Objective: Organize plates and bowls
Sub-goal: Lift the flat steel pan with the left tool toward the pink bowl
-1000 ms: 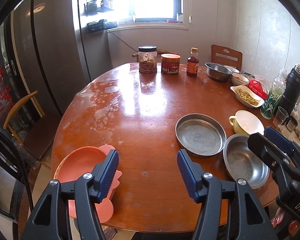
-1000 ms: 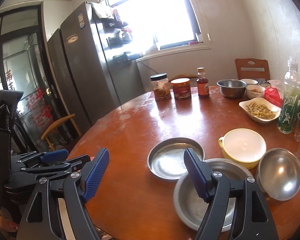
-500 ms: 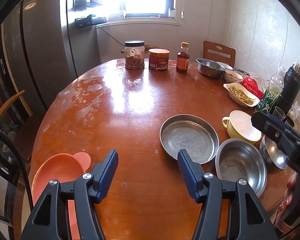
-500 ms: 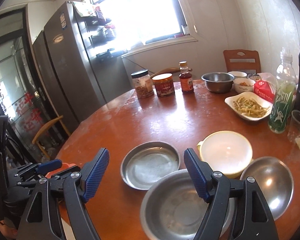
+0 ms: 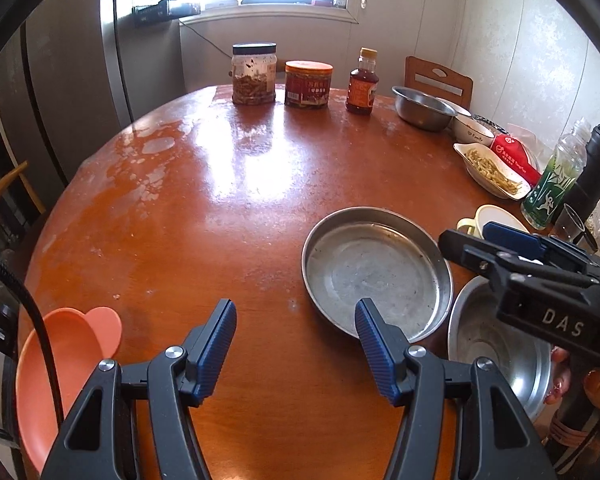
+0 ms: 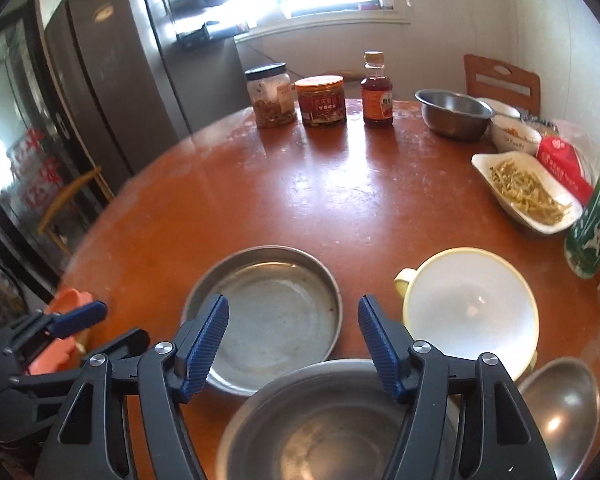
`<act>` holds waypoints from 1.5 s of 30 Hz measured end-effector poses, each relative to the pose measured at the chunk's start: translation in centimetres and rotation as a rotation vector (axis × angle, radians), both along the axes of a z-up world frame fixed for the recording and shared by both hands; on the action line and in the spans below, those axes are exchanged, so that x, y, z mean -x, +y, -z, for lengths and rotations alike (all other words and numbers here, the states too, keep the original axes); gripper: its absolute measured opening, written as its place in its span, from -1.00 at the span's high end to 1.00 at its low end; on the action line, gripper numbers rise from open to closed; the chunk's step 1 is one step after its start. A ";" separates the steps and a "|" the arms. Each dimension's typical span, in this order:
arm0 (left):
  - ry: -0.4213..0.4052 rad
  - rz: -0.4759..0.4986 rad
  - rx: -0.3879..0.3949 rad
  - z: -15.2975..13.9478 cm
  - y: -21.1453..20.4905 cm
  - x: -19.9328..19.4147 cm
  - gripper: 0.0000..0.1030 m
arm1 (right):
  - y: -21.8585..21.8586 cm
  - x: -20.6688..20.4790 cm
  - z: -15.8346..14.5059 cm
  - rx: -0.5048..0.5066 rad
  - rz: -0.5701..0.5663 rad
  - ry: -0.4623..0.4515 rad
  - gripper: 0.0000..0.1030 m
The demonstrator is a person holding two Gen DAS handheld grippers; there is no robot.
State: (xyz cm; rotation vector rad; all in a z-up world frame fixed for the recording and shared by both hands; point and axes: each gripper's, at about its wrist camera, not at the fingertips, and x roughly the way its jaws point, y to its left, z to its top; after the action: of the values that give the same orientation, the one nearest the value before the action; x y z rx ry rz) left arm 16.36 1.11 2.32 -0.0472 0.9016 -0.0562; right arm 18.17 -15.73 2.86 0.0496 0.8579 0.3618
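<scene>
Noodles [image 6: 528, 190] in white dish [image 6: 484, 162], steel plate [image 6: 268, 316] empty

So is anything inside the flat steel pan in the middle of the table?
The steel pan holds no dish or food, only smudges on its base. Its near rim is hidden by the right gripper's finger and the steel bowl.

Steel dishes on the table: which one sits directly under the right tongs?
The deep steel bowl at the near edge lies under the open right tongs. The flat steel pan lies beyond it, the far steel bowl across the table.
</scene>
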 end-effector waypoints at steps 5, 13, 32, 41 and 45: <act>0.035 -0.009 0.012 0.8 0.0 -0.9 -0.21 | 0.8 -1.4 0.8 0.071 -0.022 0.026 -0.16; 0.146 -0.061 0.047 3.4 -0.1 -2.6 -0.30 | 0.6 -3.9 2.7 0.119 -0.028 0.112 0.04; 0.134 -0.054 0.198 3.6 -1.1 -3.7 0.20 | 1.1 -4.4 3.4 0.084 -0.053 0.127 0.40; 0.027 -0.100 0.181 -0.1 0.5 -2.0 0.20 | 1.6 -2.8 0.9 -0.013 -0.077 0.077 0.39; 0.002 -0.112 0.171 -1.1 1.0 -1.0 0.20 | 1.9 -1.7 -0.6 -0.044 -0.091 0.044 0.39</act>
State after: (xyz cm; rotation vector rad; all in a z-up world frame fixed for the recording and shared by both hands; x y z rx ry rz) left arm 17.33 2.11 3.45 -0.2566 0.8934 -0.0283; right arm 19.91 -13.85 3.51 0.0597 0.8980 0.4659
